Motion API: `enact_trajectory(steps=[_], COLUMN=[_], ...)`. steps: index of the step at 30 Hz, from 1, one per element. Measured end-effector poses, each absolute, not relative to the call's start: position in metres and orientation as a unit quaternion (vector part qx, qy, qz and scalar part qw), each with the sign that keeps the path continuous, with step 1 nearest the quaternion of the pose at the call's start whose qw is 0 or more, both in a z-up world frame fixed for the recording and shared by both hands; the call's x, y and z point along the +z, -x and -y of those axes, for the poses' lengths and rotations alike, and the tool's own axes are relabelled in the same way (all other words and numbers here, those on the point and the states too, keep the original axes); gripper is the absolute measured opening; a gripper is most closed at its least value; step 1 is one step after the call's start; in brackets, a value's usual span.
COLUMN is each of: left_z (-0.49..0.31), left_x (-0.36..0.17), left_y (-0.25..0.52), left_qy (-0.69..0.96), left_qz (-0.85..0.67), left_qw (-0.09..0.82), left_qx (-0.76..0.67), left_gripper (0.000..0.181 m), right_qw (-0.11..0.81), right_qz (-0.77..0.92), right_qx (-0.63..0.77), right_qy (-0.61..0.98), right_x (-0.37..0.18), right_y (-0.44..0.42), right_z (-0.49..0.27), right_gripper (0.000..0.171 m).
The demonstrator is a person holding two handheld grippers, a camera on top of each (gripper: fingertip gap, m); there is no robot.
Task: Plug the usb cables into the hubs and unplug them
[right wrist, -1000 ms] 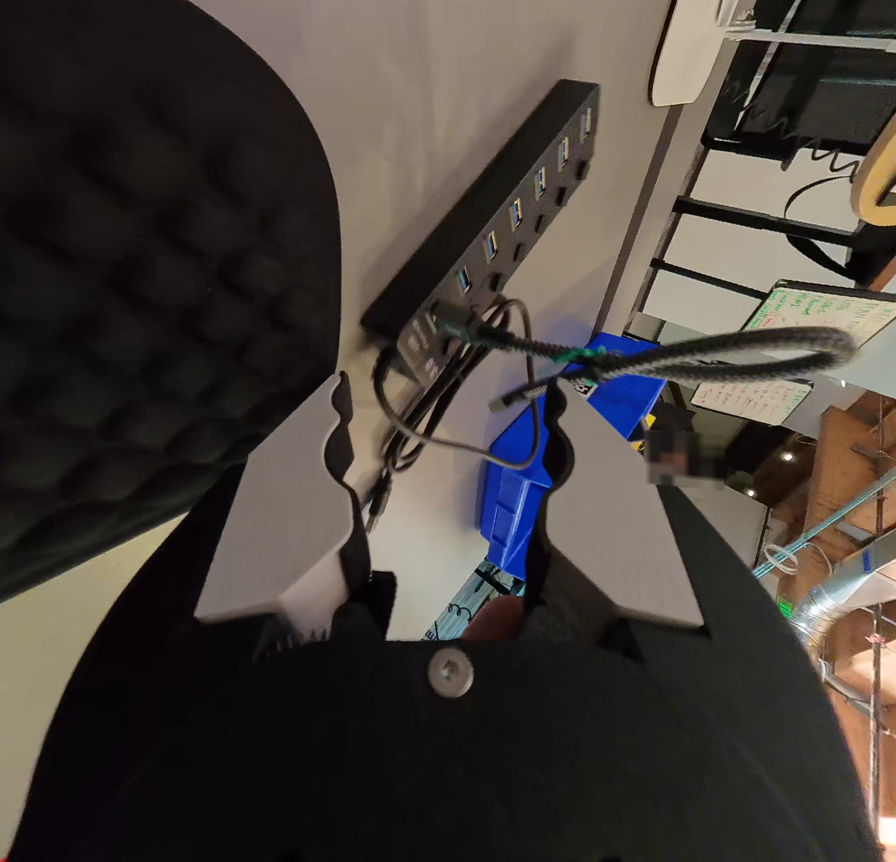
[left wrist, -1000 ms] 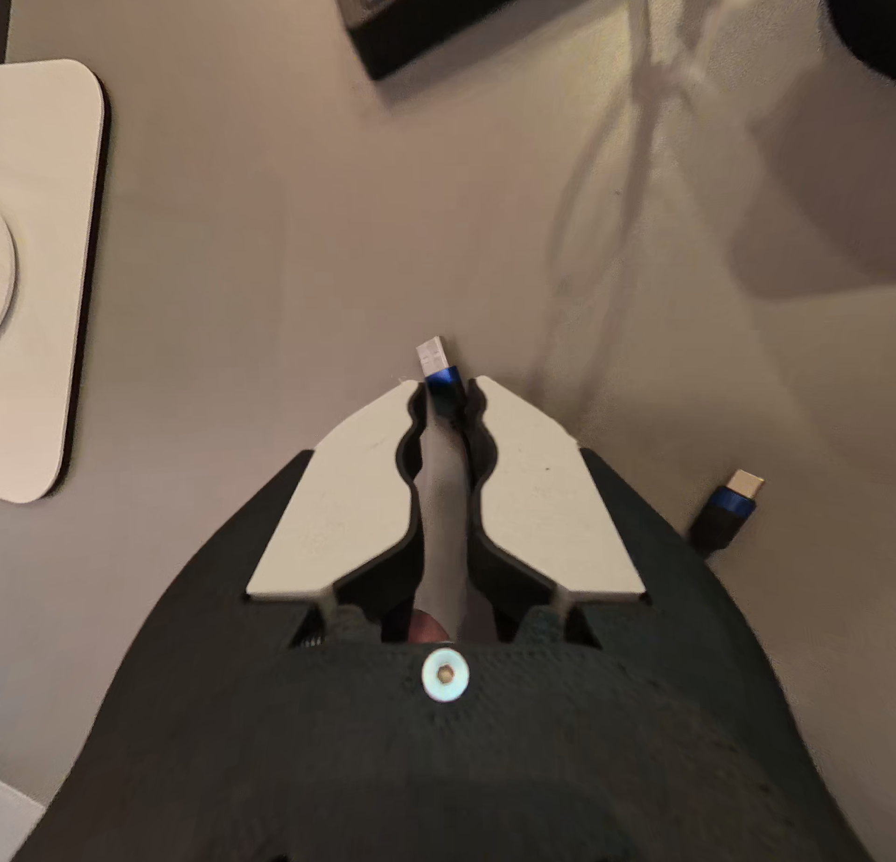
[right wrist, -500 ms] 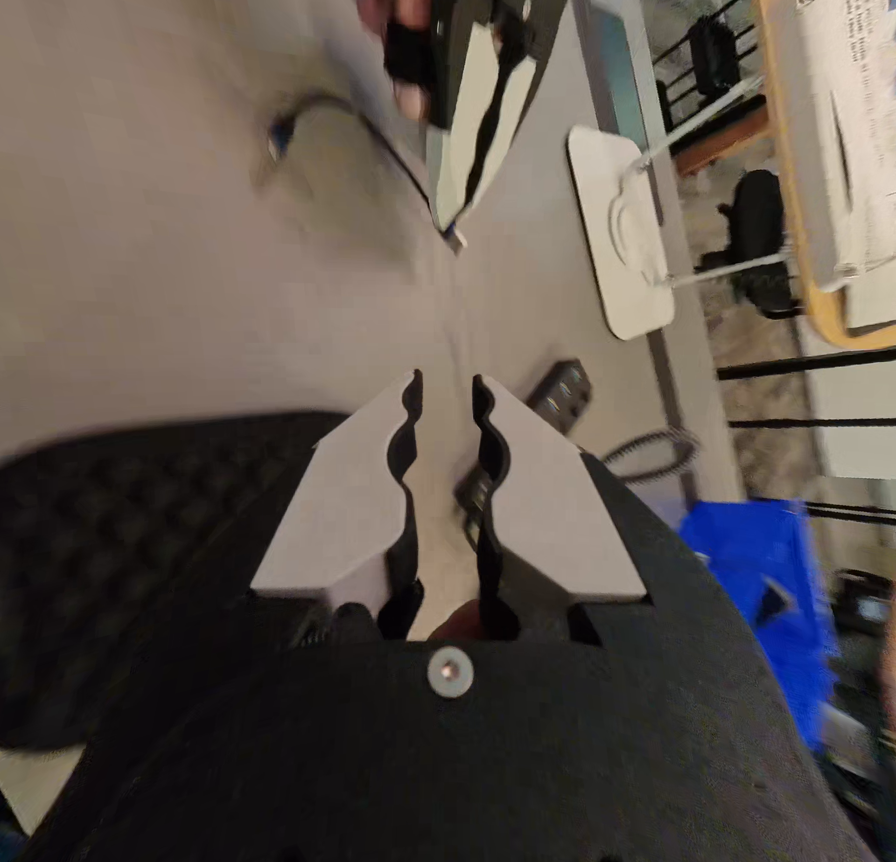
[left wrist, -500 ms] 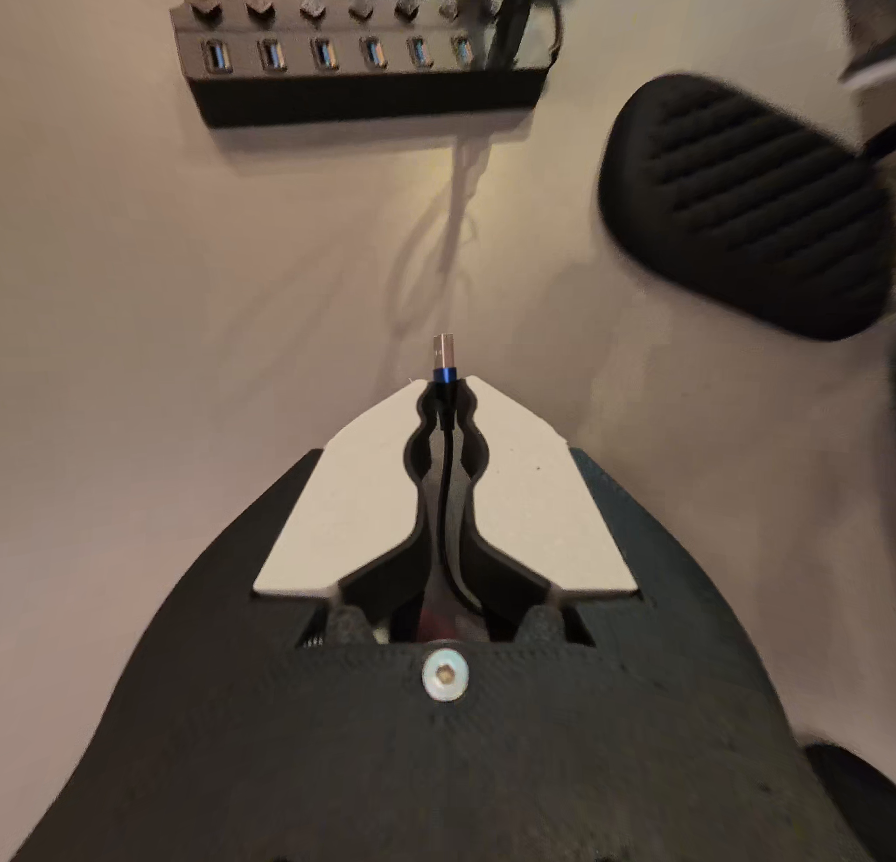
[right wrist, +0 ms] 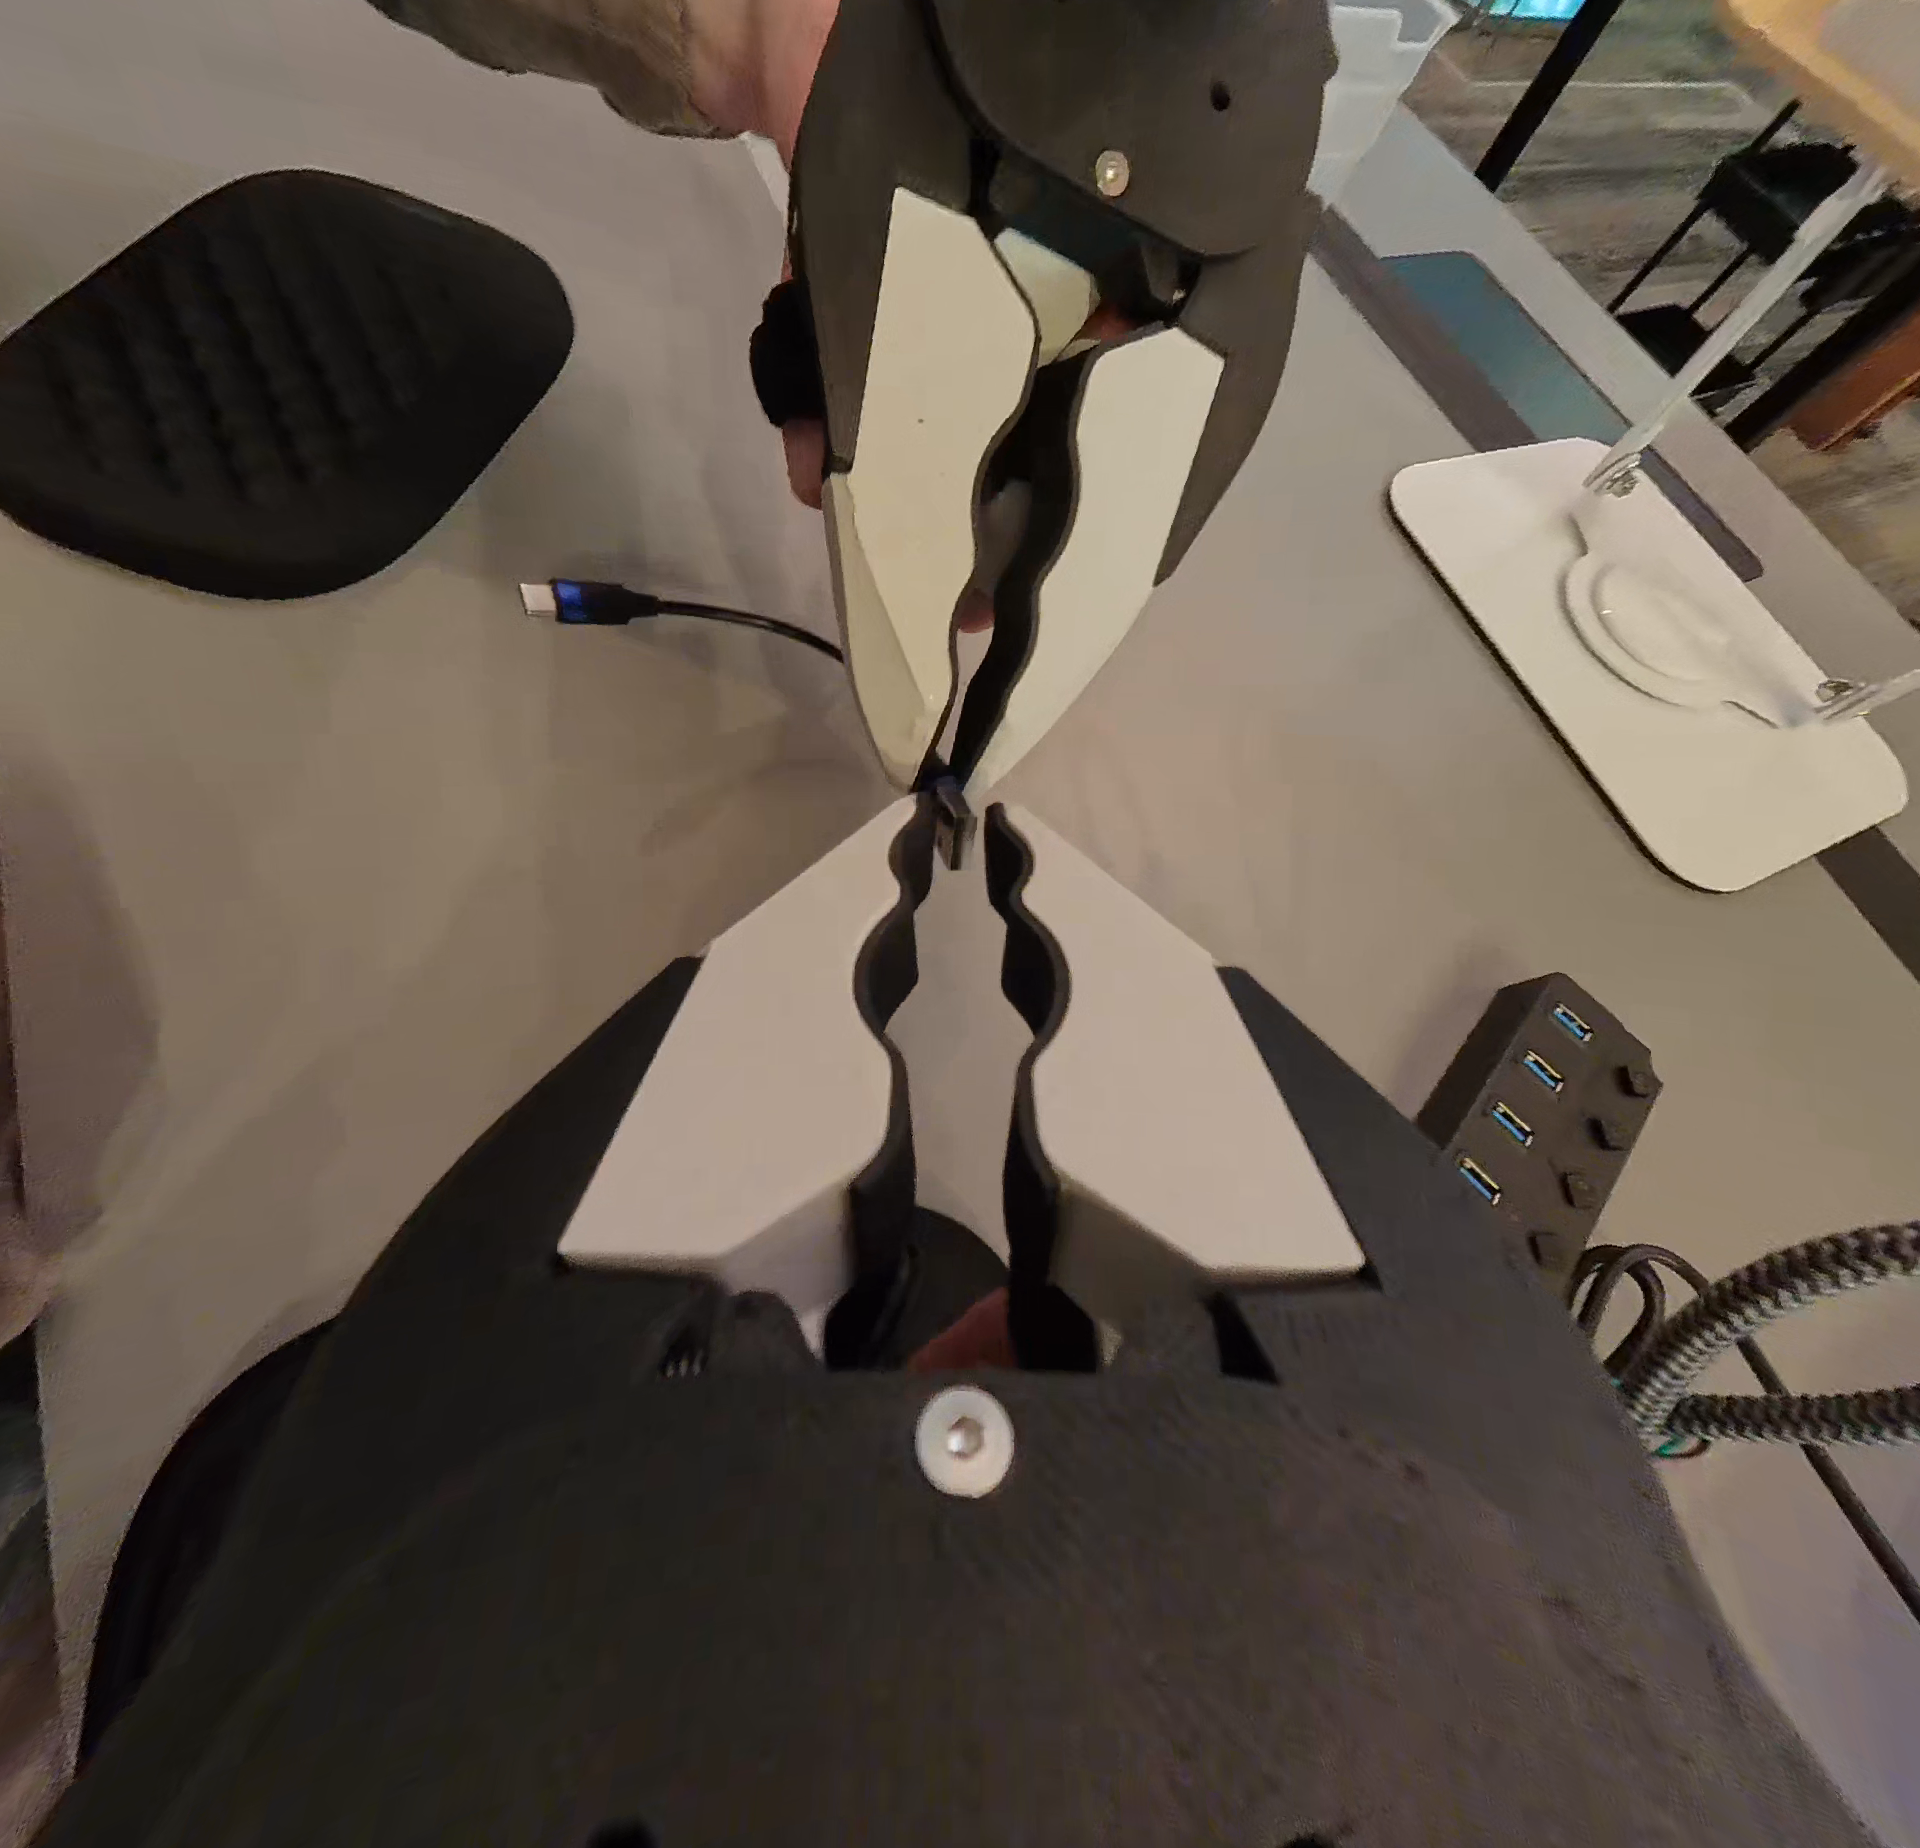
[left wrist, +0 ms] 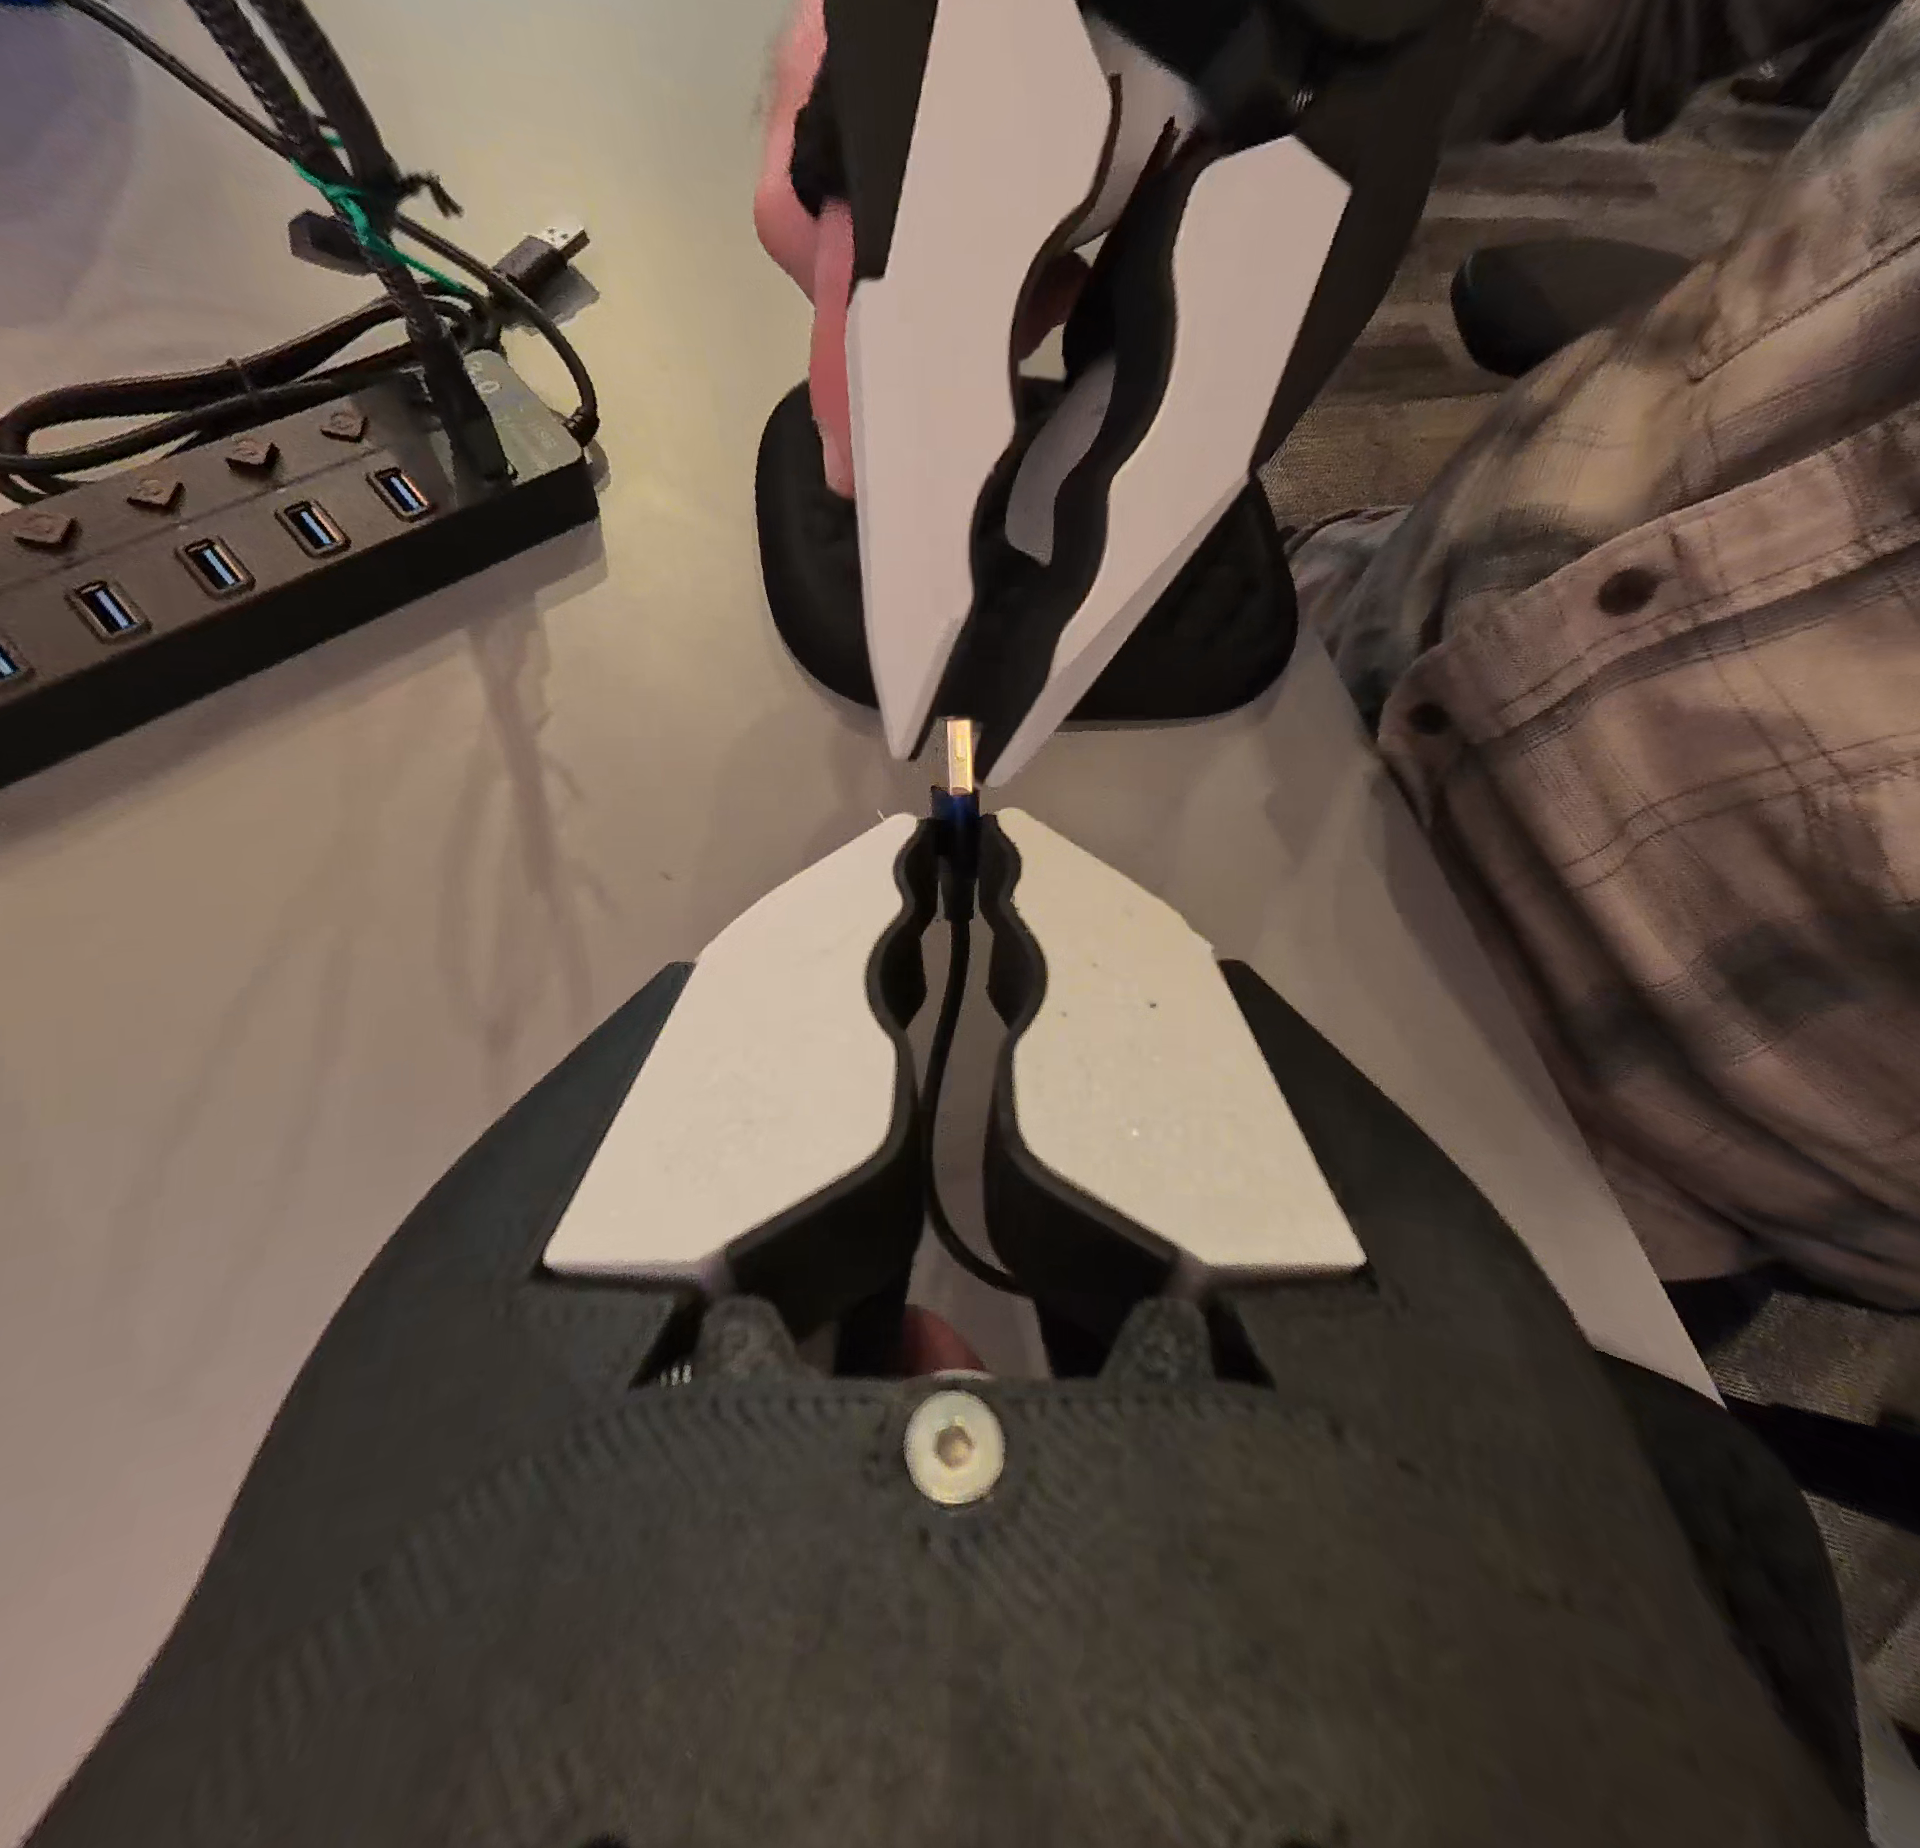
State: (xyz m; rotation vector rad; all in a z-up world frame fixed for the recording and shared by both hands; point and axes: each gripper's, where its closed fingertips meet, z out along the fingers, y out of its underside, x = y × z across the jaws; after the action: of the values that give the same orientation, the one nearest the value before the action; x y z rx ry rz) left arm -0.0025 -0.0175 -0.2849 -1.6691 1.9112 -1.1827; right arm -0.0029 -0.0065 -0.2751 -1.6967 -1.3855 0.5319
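Two grippers tip to tip over the worktop [left wrist: 312, 967].
Left gripper [left wrist: 956, 822] jaws clamped on blue-collared USB plug [left wrist: 958, 759]; right gripper [right wrist: 951, 816] jaws narrowly apart around its metal end. Farther: black hub [left wrist: 260, 572], ports empty; markings unreadable.

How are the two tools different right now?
The left tool is shut on the USB plug, gripping it at its blue collar. The right tool is a little open, with its tips either side of the plug's metal end. The black cable runs back between the left tool's fingers, but nothing runs through the right tool. Both have white fingers with wavy black insides, and they meet tip to tip.
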Motion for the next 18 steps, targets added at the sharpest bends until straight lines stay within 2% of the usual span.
enact_trajectory(steps=[7,8,11,16,18], left_z=[0.02,0.016,-0.007,-0.07,-0.097], left_x=[-0.279,-0.275,-0.25,-0.19,-0.181], left_y=[0.0,-0.001,-0.002,0.034,0.053], left_qy=[0.559,0.558,0.553,0.531,0.533], left_qz=[-0.694,-0.691,-0.68,-0.648,-0.638], left_qw=[0.186,0.206,0.301,0.484,0.524], left_qx=[-0.414,-0.41,-0.375,-0.251,-0.187], left_gripper=[0.007,0.007,0.03,0.024,0.023], right_qw=[0.392,0.398,0.403,0.401,0.399], right_qz=[0.537,0.517,0.434,0.313,0.299], right_qx=[0.284,0.302,0.386,0.549,0.601], right_qy=[0.691,0.695,0.707,0.664,0.625], right_x=[-0.274,-0.27,-0.256,-0.215,-0.191], right_y=[0.002,0.0,-0.007,-0.021,-0.027], right_z=[0.013,0.01,0.004,0.007,0.017], right_gripper=[0.002,0.002,0.002,0.002,0.002])
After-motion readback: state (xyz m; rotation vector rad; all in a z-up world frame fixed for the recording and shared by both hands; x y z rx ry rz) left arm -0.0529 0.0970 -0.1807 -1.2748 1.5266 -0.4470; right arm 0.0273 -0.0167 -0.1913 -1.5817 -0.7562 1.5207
